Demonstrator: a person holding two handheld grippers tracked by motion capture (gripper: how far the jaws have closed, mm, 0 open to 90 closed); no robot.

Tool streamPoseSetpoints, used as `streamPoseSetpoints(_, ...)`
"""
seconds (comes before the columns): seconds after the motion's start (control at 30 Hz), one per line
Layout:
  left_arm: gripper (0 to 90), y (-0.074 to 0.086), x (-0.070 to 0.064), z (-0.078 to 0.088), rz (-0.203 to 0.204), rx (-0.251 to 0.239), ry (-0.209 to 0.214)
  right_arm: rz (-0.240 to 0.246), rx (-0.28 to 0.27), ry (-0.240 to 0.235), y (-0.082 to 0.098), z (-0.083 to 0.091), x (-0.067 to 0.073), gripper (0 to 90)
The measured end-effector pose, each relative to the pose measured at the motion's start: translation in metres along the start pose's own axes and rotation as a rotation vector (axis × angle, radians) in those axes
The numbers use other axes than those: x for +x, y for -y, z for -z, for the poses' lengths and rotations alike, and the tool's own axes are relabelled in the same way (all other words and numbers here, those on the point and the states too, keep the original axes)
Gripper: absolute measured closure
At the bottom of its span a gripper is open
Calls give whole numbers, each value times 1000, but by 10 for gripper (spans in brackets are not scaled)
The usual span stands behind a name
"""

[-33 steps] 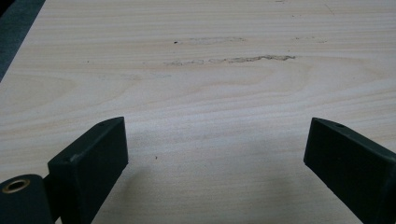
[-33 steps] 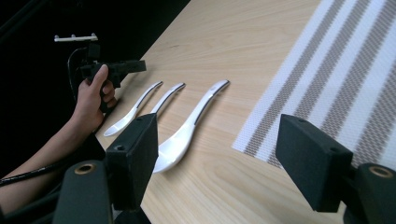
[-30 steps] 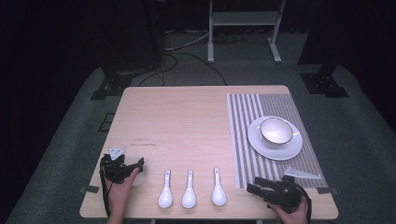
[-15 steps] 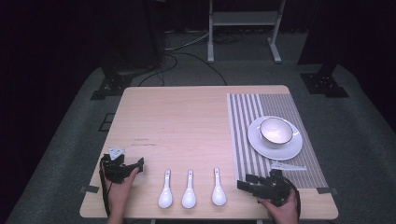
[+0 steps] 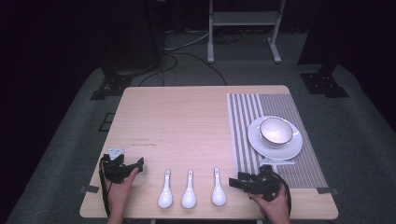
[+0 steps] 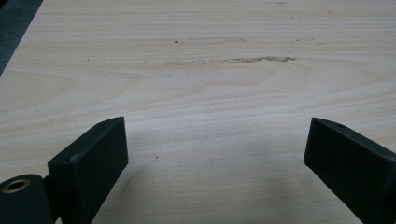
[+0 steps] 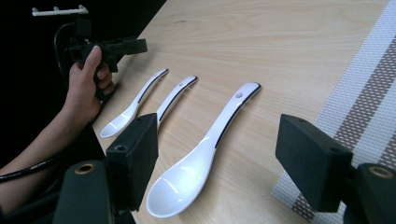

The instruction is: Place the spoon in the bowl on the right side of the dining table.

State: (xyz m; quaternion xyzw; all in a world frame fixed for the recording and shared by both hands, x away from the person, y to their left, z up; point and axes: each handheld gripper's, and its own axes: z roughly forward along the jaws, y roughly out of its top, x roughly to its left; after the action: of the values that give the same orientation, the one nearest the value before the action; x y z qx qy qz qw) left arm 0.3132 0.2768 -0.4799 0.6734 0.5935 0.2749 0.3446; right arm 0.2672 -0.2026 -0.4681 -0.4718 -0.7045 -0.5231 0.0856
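Spoon (image 7: 205,149) nearest the striped mat lies just ahead of the right gripper (image 7: 219,163), its bowl between the two wide-open, empty jaws and its handle running away from them toward the middle of the table. In the high view this spoon (image 5: 218,187) sits near the table's front edge, rightmost of three, handle pointing to the far edge. The right gripper (image 5: 243,183) is just beside it, so I judge that hand the nearer one for a pick. The left gripper (image 5: 135,164), also spread open and empty, waits by the front left corner, over bare wood. Two more spoons (image 5: 189,189) lie parallel alongside. On the mat (image 5: 243,121), a bowl (image 5: 276,130) rests on a plate (image 5: 261,147). Beyond the table (image 5: 187,121) lie dark floor and cables.
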Motion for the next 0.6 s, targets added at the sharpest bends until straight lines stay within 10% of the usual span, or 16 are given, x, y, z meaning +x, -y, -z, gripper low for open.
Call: streamPoseSetpoints(0.6, 51, 0, 0, 0, -2, -2, 0, -7, 40, -5, -10, -21, -1, 291)
